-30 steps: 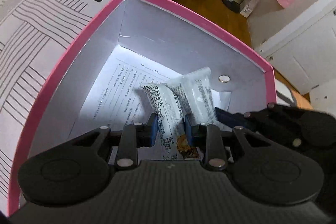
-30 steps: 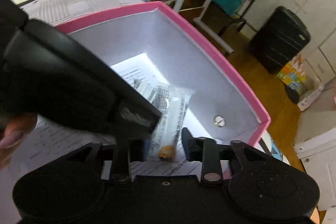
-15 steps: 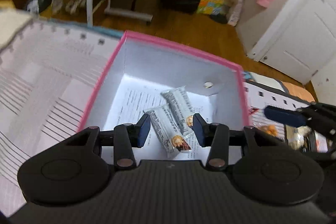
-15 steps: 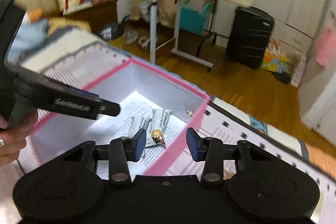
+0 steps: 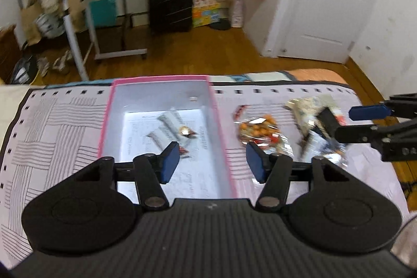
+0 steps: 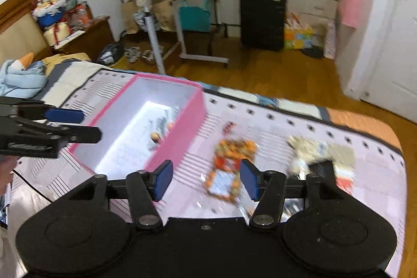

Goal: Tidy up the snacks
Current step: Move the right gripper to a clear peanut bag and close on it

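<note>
1. Two wrapped bars [image 5: 166, 128] lie inside the pink box [image 5: 220, 132], the sorting bin on the bed.
2. The left gripper [image 5: 209, 164] hangs above the box's right wall, spread wide and empty.
3. The right gripper [image 6: 206, 180], also wide and empty, hovers over the orange snack bag [image 6: 229, 163], likely the next pick.
4. More packets [image 6: 323, 155] wait loose on the patterned sheet [image 5: 52, 127], beside the box.

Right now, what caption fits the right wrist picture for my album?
Open right gripper above an orange snack bag, beside the pink box holding two snack bars.
</note>
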Motion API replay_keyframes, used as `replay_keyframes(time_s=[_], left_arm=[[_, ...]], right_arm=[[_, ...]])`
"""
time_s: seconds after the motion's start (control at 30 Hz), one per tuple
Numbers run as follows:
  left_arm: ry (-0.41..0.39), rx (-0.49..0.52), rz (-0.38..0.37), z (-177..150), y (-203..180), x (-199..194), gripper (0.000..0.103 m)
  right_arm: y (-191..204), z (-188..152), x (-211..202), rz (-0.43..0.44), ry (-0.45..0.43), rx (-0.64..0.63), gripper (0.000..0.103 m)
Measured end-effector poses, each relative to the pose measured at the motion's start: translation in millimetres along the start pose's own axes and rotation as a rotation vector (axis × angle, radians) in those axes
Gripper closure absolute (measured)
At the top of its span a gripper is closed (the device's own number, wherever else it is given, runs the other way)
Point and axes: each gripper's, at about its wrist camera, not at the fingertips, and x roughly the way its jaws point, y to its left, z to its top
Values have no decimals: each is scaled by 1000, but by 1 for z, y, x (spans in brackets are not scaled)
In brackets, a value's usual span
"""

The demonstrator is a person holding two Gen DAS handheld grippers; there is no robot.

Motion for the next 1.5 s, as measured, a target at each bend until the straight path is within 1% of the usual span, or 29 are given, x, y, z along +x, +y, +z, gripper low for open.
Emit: replay_keyframes(time_s=[0.07,0.17,0.23,0.27,0.3,0.33,0.43,0.57,0.7,0.8,0.9,1.0,1.13,1.17,1.23,1.33,1.37,1.4,1.43,1.5], left_arm=[[4,37,-39,-4,-19,-6,43],[19,76,-85,-12,-49,-3,43],[31,94,-121,-16,-68,4,43],[39,99,-136,-19,-76,9,43],[48,101,-151,-22,-83,14,43],[57,106,-167,-26,-91,20,43],[89,107,-214,-35,-110,39,43],[163,57,-284,-38,-129,70,43],[174,77,-283,-53,-151,94,45],[191,74,-287,-68,-157,116,45],[188,65,-297,-85,-157,135,47],[159,84,-307,-101,-160,151,50],[128,128,-357,-121,-170,163,56],[122,140,-368,-126,-173,165,57],[110,150,-382,-134,-178,168,61],[125,139,-384,-141,-183,175,67],[137,132,-385,-143,-184,178,67],[131,122,-392,-144,-184,178,71],[131,130,-411,-144,-184,178,77],[134,151,-412,-144,-187,176,77]], right_arm=[[-13,-13,-5,-20,16,26,35],[-36,-31,-4,-37,44,80,31],[-48,-40,1,-43,64,112,30],[-56,-46,5,-48,76,131,26],[-63,-50,8,-56,85,147,19],[-70,-55,12,-72,90,164,16],[-91,-67,32,-128,131,215,16],[-130,-87,59,-98,171,364,16],[-151,-108,77,-23,215,483,16],[-156,-119,91,18,277,506,16],[-152,-129,106,0,342,485,16],[-148,-132,119,-1,383,488,16],[-138,-130,128,-23,388,465,16],[-135,-129,131,-21,394,448,16],[-131,-131,136,-10,405,436,14],[-135,-133,143,8,420,460,12],[-137,-134,145,13,424,475,10],[-139,-134,146,21,427,487,10],[-140,-134,146,28,429,493,10],[-138,-136,145,52,437,492,7]])
